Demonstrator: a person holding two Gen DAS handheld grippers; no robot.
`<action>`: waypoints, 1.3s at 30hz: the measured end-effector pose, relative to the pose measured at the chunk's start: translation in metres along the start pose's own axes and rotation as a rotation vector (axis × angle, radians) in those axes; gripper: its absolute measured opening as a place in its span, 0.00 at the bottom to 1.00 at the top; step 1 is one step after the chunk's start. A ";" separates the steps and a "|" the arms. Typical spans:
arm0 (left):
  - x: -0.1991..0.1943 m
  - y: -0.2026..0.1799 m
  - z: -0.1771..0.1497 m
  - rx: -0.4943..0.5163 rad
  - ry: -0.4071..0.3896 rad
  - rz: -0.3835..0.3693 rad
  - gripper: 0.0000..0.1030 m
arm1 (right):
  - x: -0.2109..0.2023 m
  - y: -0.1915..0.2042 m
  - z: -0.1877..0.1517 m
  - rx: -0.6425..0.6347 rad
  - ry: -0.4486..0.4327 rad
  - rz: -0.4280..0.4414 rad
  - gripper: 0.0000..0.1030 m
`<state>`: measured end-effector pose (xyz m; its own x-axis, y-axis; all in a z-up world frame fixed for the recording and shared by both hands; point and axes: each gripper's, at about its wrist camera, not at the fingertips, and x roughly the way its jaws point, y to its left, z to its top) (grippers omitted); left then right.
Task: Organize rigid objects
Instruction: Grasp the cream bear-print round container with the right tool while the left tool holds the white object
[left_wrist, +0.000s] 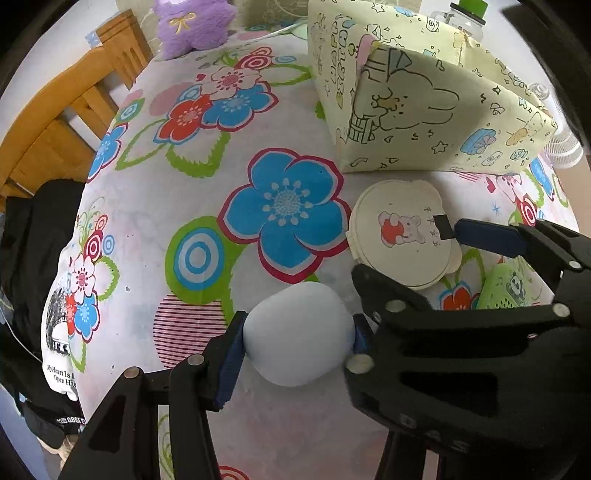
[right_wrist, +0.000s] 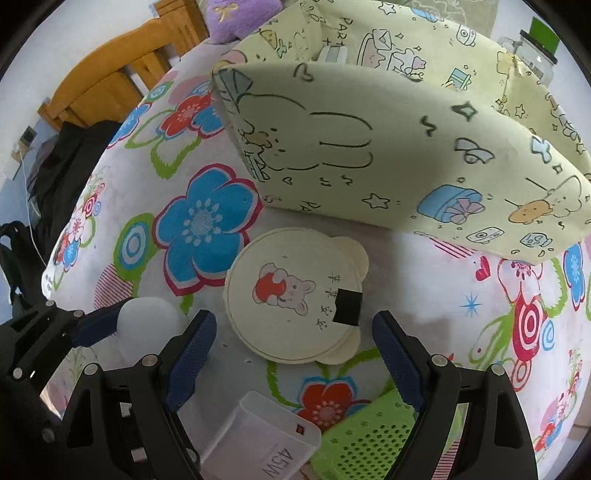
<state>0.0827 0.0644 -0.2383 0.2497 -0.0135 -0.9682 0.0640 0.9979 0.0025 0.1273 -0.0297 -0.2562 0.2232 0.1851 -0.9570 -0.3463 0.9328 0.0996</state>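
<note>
Pale-blue rounded plastic case (left_wrist: 298, 334) sits pinched between the left gripper (left_wrist: 297, 341) fingers, above the flower-printed surface (left_wrist: 207, 192). Right gripper (right_wrist: 293, 363) fingers stand spread, empty, over a cream round bear-printed lid (right_wrist: 291, 295) lying before the yellow cartoon-printed fabric box (right_wrist: 388, 155).

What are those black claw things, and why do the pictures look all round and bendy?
Those are tongs that a person holds, one in each hand. A small camera with a very wide lens sits on each, so everything bulges. One picture looks along the left tongs, which squeeze a pale blue egg-shaped thing. The other looks along the right tongs, which are open and empty above a round cream lid with a bear picture. On the flowery tablecloth also stand a yellow cartoon bag, a white charger and a green holey thing.
</note>
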 end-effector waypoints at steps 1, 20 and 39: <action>0.001 0.000 0.000 -0.003 0.001 -0.002 0.56 | 0.001 0.002 0.002 -0.004 -0.004 -0.015 0.86; 0.001 -0.016 0.010 0.020 0.004 -0.019 0.55 | -0.004 -0.012 0.005 0.043 -0.028 -0.097 0.73; -0.038 -0.039 0.018 0.098 -0.064 -0.018 0.55 | -0.067 -0.047 -0.026 0.135 -0.095 -0.120 0.73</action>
<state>0.0884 0.0250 -0.1975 0.3087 -0.0387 -0.9504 0.1620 0.9867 0.0124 0.1046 -0.0939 -0.2040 0.3424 0.0929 -0.9349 -0.1883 0.9817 0.0286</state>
